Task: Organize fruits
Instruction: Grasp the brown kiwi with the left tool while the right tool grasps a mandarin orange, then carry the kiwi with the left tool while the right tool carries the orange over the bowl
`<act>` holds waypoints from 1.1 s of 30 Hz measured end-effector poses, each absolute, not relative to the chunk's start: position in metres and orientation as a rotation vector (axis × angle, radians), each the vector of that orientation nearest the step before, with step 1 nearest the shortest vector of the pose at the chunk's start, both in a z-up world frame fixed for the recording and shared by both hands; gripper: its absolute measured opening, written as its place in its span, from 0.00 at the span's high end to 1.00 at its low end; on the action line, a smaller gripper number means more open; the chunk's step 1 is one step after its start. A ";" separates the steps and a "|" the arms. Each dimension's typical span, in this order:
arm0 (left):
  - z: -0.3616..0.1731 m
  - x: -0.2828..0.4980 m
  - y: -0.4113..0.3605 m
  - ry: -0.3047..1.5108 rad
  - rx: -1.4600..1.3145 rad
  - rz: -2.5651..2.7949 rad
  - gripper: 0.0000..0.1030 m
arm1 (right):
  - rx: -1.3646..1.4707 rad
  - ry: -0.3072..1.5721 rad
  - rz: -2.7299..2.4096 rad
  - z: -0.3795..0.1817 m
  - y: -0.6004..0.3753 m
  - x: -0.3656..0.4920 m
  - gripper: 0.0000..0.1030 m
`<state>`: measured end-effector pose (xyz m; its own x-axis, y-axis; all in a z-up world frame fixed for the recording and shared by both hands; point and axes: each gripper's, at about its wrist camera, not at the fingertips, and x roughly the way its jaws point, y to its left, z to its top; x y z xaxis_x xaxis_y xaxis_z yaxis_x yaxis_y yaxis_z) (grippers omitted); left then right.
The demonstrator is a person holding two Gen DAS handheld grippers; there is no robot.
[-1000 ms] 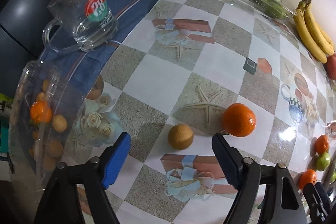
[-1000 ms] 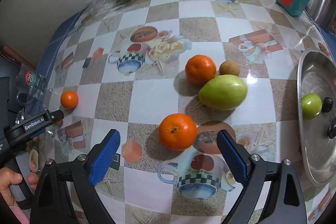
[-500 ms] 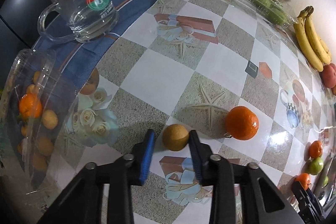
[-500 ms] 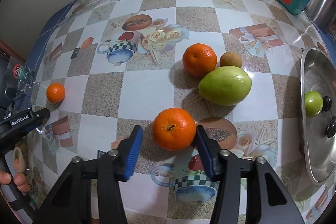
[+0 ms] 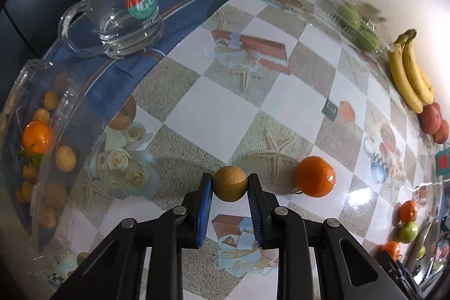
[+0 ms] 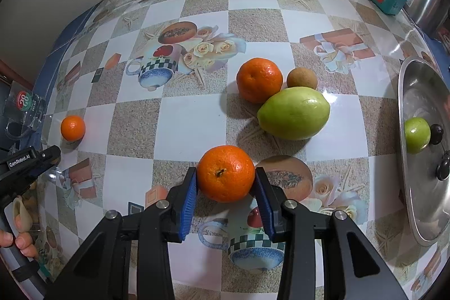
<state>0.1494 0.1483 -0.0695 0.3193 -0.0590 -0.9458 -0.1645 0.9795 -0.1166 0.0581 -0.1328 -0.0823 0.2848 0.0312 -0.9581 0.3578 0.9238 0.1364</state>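
While both fruits are pinched at the same moment, each lift is best made straight up and slowly, since round skins can be squeezed out of flat pads. The left tongs (image 5: 230, 187) are closed on the small brown fruit (image 5: 230, 183), which is caught only at the very tips of the blue pads, so a deeper seat would be judged safer before it is carried. The clear container (image 5: 42, 148) at the left edge, already holding small brown fruits and an orange one, is judged the likely drop place; its raised wall should be cleared from above. A small orange (image 5: 315, 176) lies on the bench (image 5: 225, 114) just to the right of these tongs, apart from them, and should not be knocked.

The right tongs (image 6: 225, 182) are closing, with the large orange (image 6: 225, 173) between the pads and both pads seen against its sides at about its widest part. The squeeze should be finished before any raise. The fruit sits centred between the fingers, at their tips. A green fruit (image 6: 294, 113), a second orange (image 6: 259, 80) and a brown fruit (image 6: 301, 78) lie close beyond it, not touching it, so no forward push should be made.
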 end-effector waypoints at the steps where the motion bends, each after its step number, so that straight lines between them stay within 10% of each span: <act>1: -0.067 0.149 0.149 1.240 -0.202 0.075 0.74 | 0.359 1.269 -0.220 -0.081 -0.133 0.058 0.60; 33: -0.003 0.135 0.090 1.092 -0.143 -0.041 0.74 | 0.457 1.151 -0.300 -0.036 -0.184 0.033 0.60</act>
<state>0.1346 0.0899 -0.0030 0.4610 -0.1038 -0.8813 -0.0373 0.9900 -0.1361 0.0332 -0.1841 -0.0358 0.3832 0.0038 -0.9237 0.4546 0.8697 0.1921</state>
